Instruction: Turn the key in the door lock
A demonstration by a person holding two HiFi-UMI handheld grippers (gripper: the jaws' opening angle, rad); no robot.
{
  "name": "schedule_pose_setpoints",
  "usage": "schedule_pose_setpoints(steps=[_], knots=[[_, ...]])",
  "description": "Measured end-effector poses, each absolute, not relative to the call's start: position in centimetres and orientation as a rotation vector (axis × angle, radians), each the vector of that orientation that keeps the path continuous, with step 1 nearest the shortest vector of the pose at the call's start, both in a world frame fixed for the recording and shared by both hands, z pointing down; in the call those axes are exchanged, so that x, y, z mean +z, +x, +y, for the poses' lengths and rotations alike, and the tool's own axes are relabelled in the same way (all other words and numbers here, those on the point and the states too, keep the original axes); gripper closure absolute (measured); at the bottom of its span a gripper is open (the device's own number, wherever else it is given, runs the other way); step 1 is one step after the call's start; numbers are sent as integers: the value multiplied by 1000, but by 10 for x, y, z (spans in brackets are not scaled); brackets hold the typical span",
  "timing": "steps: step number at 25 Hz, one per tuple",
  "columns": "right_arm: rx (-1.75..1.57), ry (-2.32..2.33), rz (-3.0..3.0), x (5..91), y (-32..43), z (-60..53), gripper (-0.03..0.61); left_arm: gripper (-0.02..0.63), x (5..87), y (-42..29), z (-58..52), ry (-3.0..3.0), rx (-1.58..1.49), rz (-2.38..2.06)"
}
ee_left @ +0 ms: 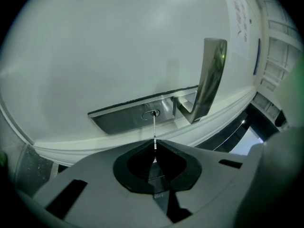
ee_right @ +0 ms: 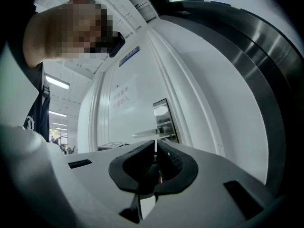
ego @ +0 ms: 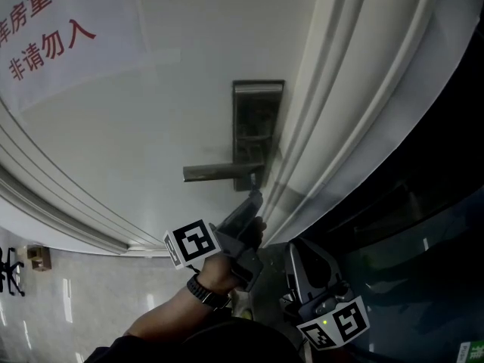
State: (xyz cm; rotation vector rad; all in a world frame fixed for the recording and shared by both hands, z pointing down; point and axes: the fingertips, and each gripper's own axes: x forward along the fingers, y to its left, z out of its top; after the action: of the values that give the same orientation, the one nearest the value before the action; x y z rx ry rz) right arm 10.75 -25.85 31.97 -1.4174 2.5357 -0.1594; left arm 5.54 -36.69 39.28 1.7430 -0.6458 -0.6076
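left tool (ee_left: 155, 147) clamped on key (ee_left: 154, 126) | key long axis straight into lock (ee_left: 151, 113) | right tool (ee_right: 155, 152) closed, empty

White door (ego: 151, 112), silver lock plate (ego: 257, 123), red lettering (ego: 45, 44)

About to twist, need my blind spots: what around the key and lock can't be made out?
Head of the key: left gripper view, buried between the left gripper's shut jaws; only the edge-on blade shows.
Its depth in the keyhole: too small there.
Keyhole, head view: behind the left gripper's tip; right gripper view: behind the right gripper.
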Motion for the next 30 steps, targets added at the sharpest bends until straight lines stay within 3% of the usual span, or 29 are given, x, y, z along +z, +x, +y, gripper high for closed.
schedule_pose_setpoints(steps=[30], knots=[[-166,-1393,2537,315,107,-268,560,604,380,51,-387,1606,-608,-603]])
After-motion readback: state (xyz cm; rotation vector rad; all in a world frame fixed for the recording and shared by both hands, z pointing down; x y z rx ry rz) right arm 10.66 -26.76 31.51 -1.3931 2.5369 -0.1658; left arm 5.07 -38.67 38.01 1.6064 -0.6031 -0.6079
